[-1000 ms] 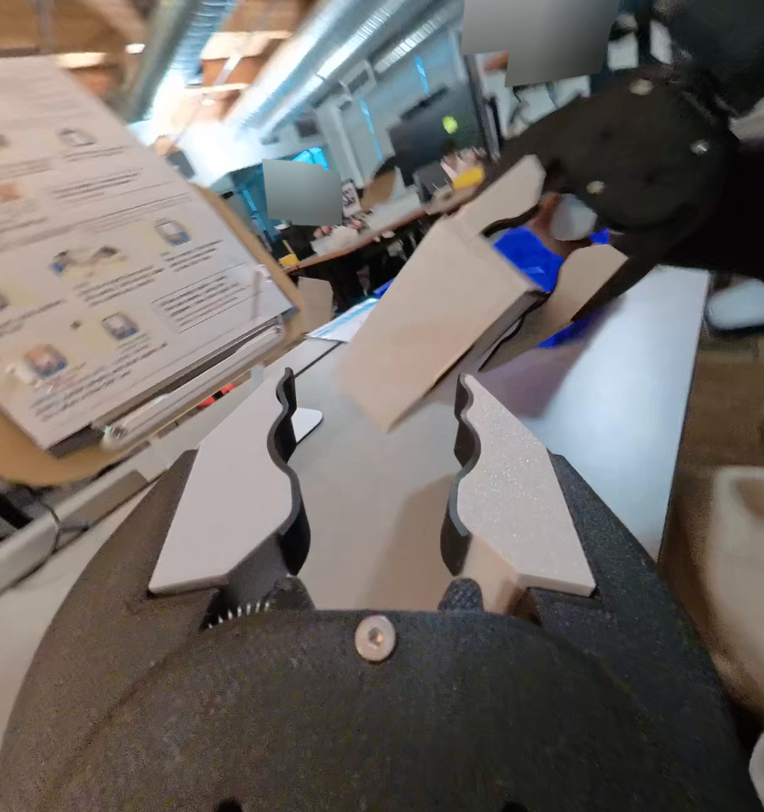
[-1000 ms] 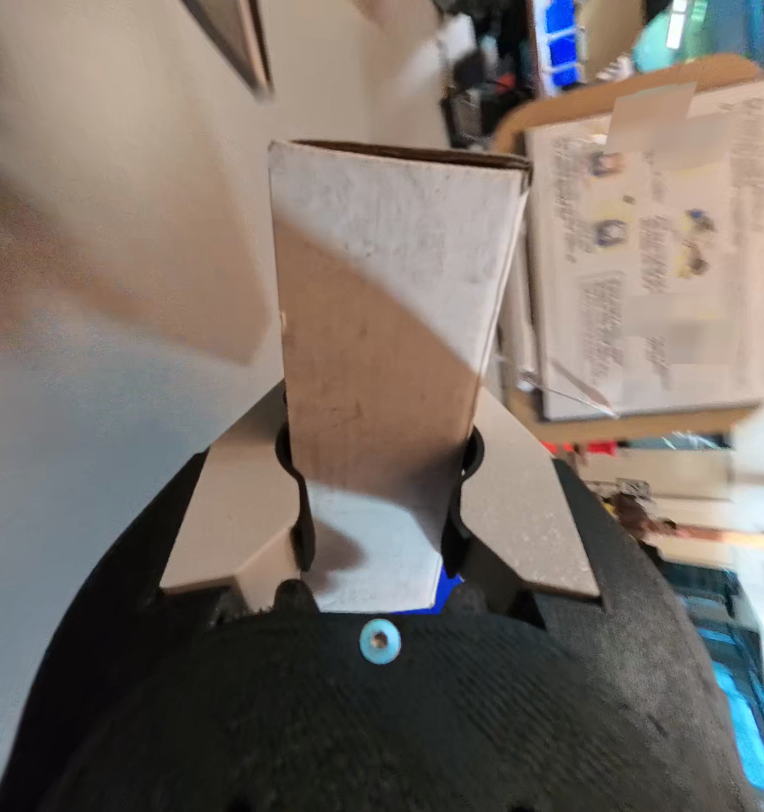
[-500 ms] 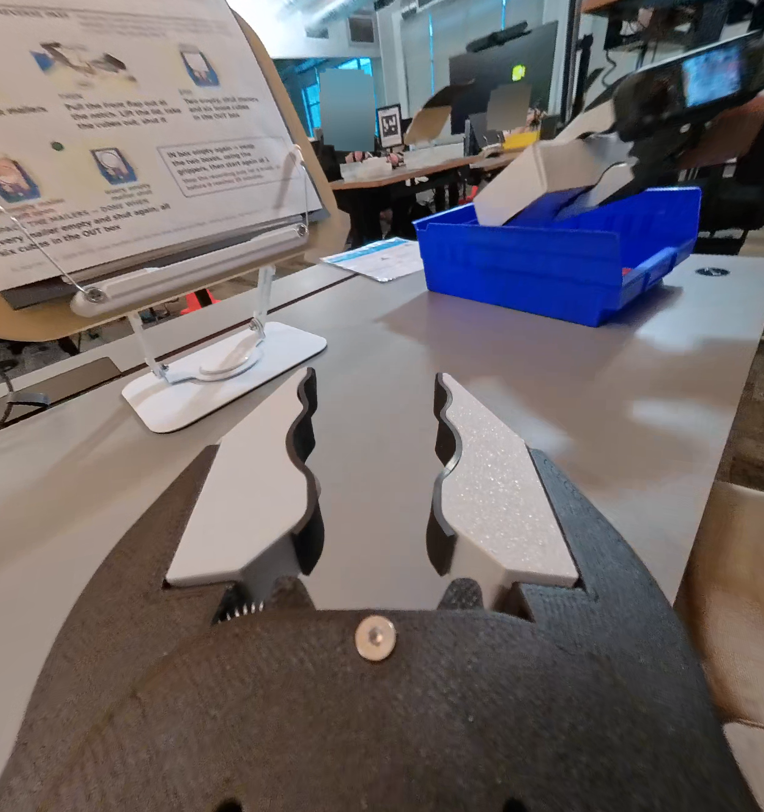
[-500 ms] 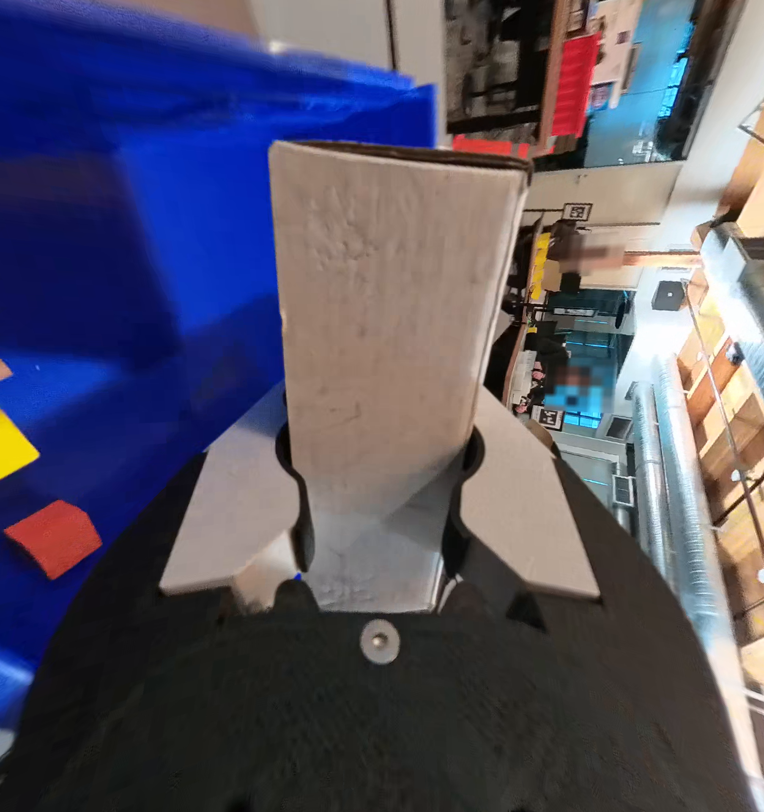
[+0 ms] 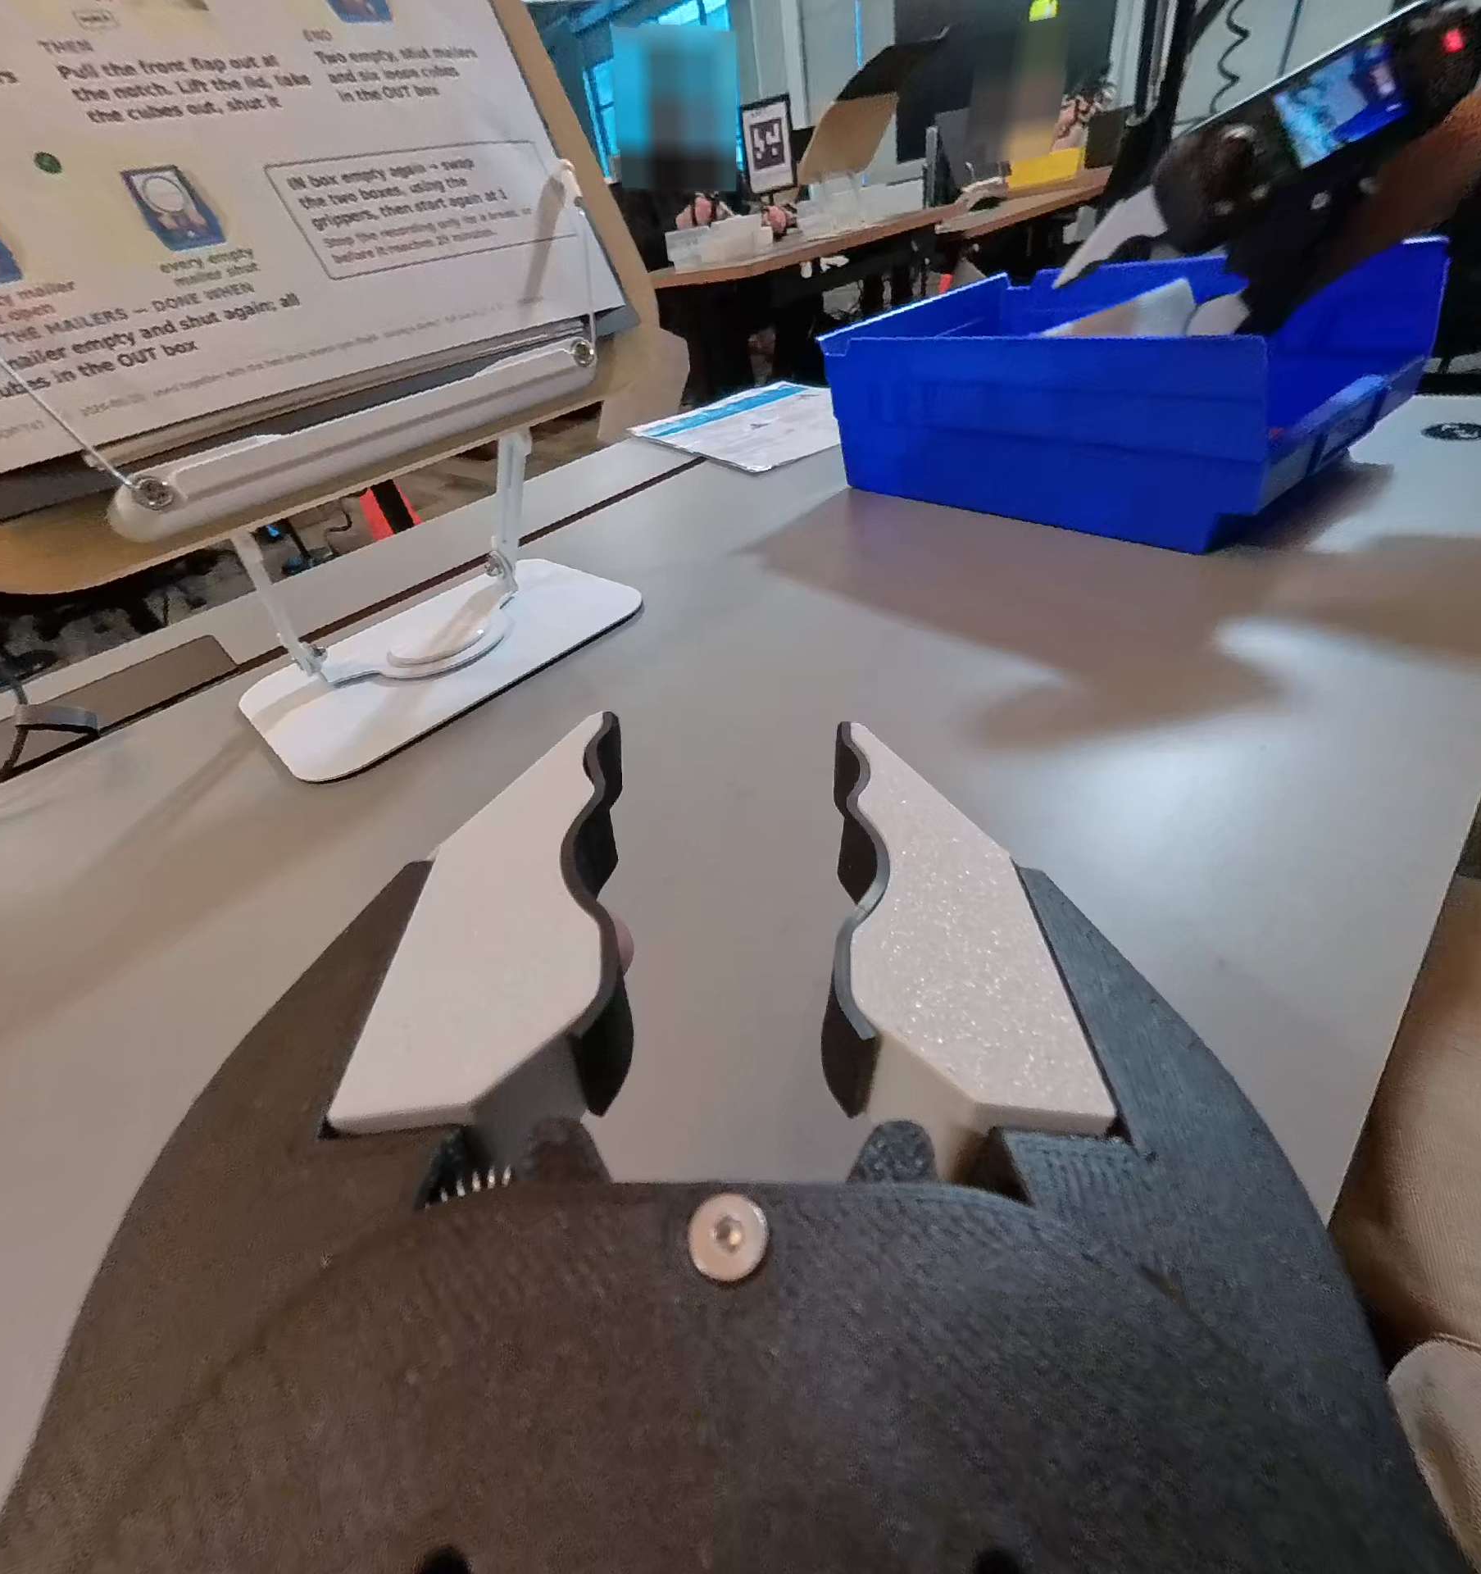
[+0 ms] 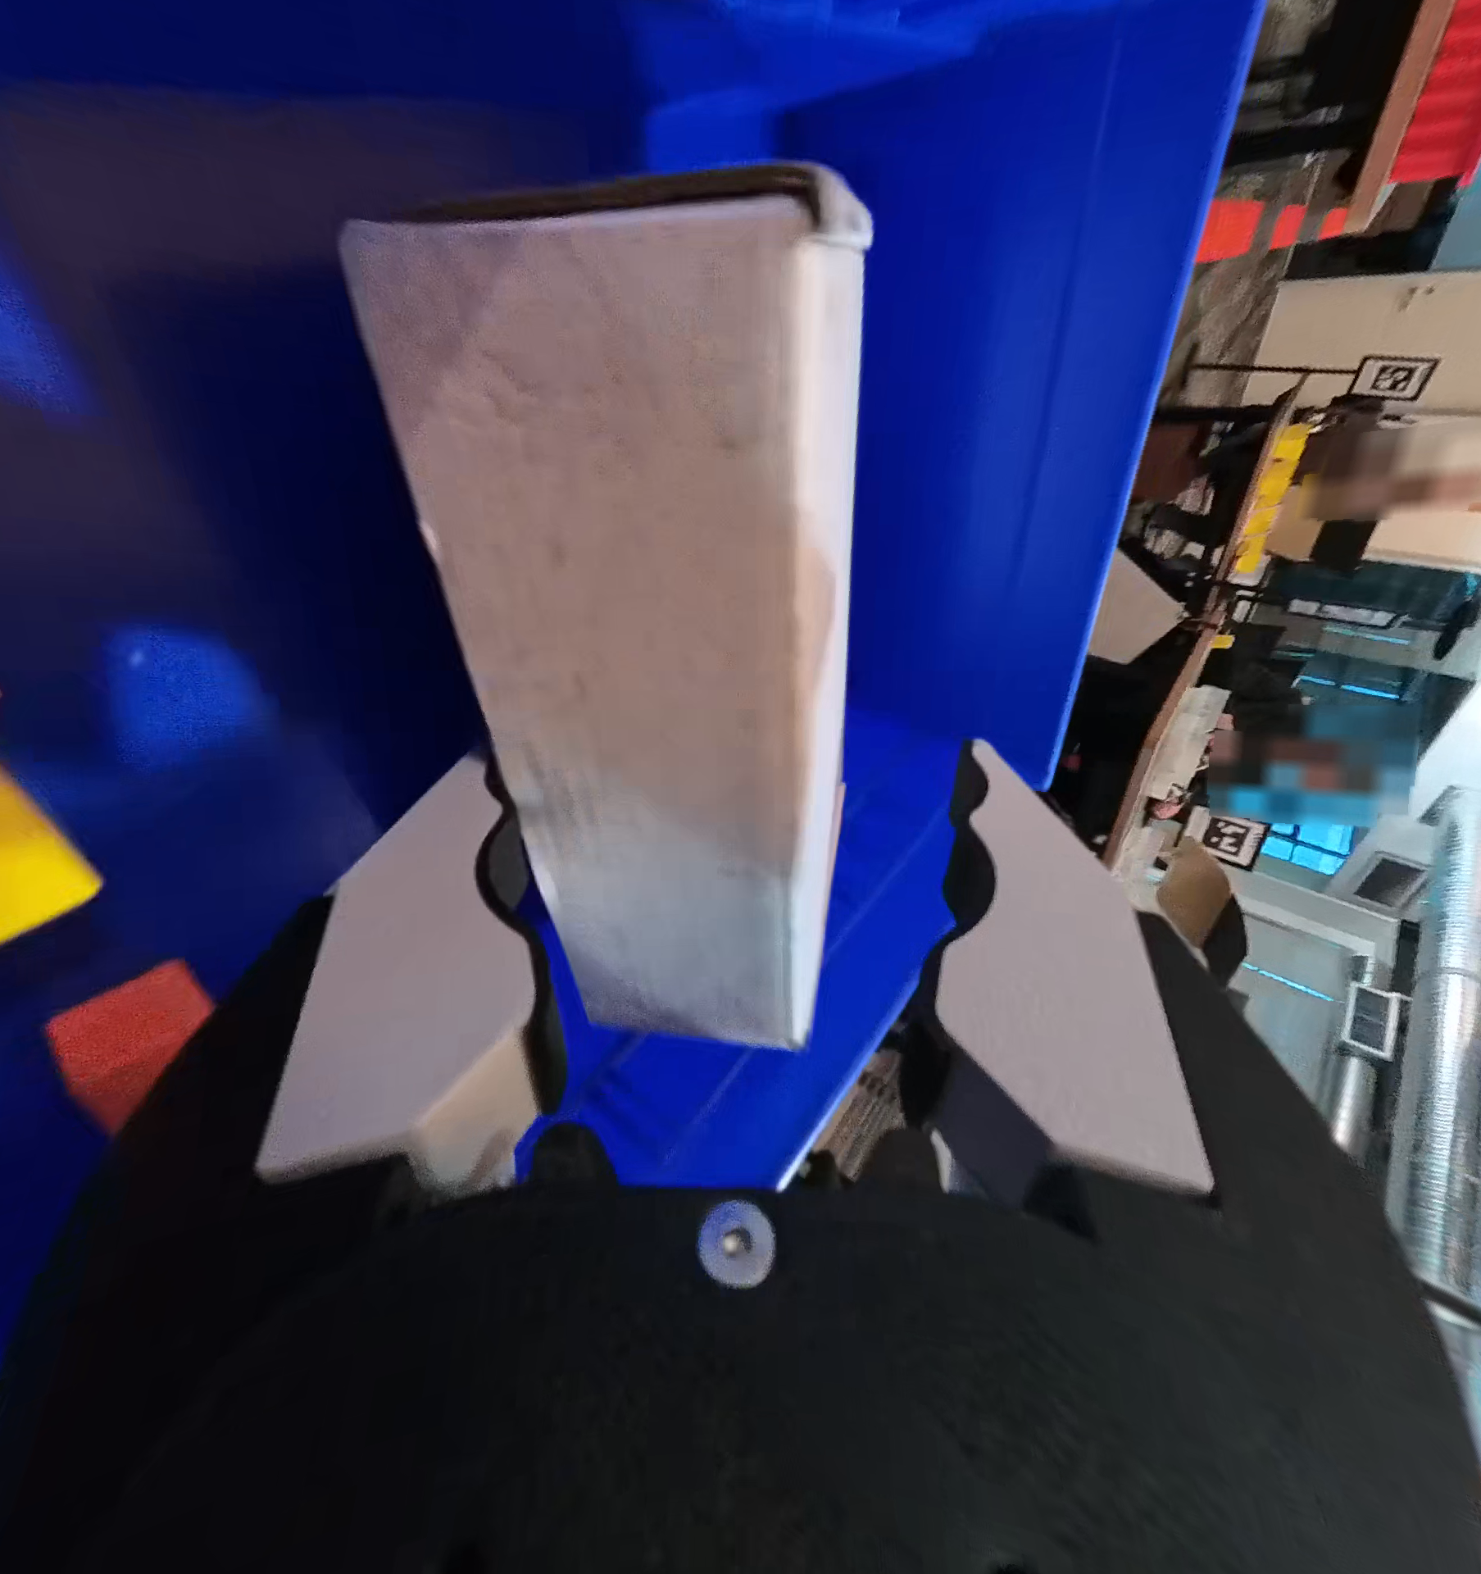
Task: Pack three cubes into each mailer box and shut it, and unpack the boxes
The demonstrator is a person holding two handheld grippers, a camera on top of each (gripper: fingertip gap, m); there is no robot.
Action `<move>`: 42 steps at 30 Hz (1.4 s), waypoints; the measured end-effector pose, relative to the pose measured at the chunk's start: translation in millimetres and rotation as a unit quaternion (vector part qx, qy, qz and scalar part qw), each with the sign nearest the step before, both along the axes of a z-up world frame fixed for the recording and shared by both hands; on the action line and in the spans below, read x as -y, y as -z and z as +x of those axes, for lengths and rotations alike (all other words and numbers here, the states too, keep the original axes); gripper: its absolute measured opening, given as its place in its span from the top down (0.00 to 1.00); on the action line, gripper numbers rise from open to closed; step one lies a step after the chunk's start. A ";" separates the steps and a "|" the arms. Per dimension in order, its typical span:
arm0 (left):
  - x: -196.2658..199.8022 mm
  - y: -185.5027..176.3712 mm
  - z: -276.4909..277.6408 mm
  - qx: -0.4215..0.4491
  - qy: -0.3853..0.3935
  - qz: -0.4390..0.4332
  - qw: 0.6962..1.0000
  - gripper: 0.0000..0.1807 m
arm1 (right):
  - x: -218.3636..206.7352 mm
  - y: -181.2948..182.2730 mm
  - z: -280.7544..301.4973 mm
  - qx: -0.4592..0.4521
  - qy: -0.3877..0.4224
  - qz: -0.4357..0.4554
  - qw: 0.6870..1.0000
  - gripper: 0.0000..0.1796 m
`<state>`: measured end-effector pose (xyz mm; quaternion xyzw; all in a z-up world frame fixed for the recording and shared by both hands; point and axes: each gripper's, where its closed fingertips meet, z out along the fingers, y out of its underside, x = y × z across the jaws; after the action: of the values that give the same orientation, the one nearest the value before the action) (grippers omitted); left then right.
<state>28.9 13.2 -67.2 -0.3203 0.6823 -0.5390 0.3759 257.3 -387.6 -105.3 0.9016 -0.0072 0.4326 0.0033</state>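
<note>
Since half a second ago the right tool (image 6: 732, 860) has spread its jaws: then they clamped the white mailer box (image 6: 634, 554), and now there is a clear gap on the right side of the box, while the left finger (image 6: 430, 962) sits just beside its edge; whether they touch cannot be told through the blur. So the right tool is released, and the mailer box stands end-on between its fingers, tilted a little, down inside the blue bin (image 6: 975, 426). At the left edge of that view, on the bin floor, lie a yellow cube (image 6: 4, 860) and a red cube (image 6: 124, 1035), well apart from the box. The left tool (image 5: 724, 766) hangs low over the grey worktop (image 5: 1060, 766) with its jaws apart and nothing between them, much as before. From its camera, a white stand (image 5: 439, 673) rests on the worktop ahead and to the left, carrying a printed instruction sheet (image 5: 234, 213). Farther off to the right stands the blue bin (image 5: 1103, 426), with the right tool (image 5: 1162, 230) dipped over its rim and a pale part of the mailer box (image 5: 1137, 315) showing above the wall. A sheet of paper (image 5: 745, 423) lies on the worktop just behind the bin's left corner.
</note>
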 end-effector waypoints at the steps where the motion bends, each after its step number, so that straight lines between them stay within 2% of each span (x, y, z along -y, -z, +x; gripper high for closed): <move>1: -1.8 -0.5 0.0 0.000 -0.003 -0.002 1.000 0.74 | 3.7 -2.4 -6.7 -0.007 0.005 0.005 1.000 0.43; 4: -5.2 -1.3 -0.7 0.001 -0.008 -0.007 1.000 0.74 | 13.4 -12.1 -25.0 -0.024 0.020 0.037 0.999 0.46; 7: -4.9 -0.6 -0.8 0.000 -0.009 -0.003 1.000 0.74 | 21.0 -20.4 -42.6 -0.044 0.030 0.062 0.997 0.55; 9: -3.5 0.7 -0.5 0.000 -0.008 0.004 1.000 0.75 | 22.2 -19.4 -57.4 -0.078 0.034 0.078 0.993 0.67; 11: -1.9 1.7 0.3 0.001 -0.008 0.012 1.000 0.75 | 16.8 -11.9 -74.5 -0.131 0.029 0.095 0.986 0.88; 15: 2.0 3.2 2.6 0.002 -0.006 0.022 1.000 0.75 | 5.1 13.5 -96.3 -0.217 0.017 0.098 0.971 1.00; 20: 6.1 4.9 5.0 0.002 -0.004 0.032 0.999 0.75 | 4.4 45.2 -83.1 -0.236 0.031 0.049 0.970 1.00; 28: 4.0 3.8 7.5 0.002 -0.009 0.026 1.000 0.76 | -25.2 41.9 -42.8 -0.211 0.014 0.070 0.975 1.00; 32: 1.4 2.1 8.1 0.003 -0.011 0.017 1.000 0.76 | -18.7 38.2 -21.2 -0.181 0.033 0.044 0.982 1.00; 37: -0.9 -0.1 7.9 0.005 -0.012 0.007 1.000 0.76 | -15.6 41.0 -20.4 -0.206 0.049 0.060 0.975 1.00; 42: -2.4 -1.3 7.9 0.005 -0.012 0.000 1.000 0.77 | 14.3 50.1 -25.4 -0.226 0.113 0.016 0.968 1.00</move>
<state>36.8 15.6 -65.9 -0.3258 0.6762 -0.5362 0.3860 231.9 -401.9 -155.4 0.9691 -0.1146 0.2146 0.0396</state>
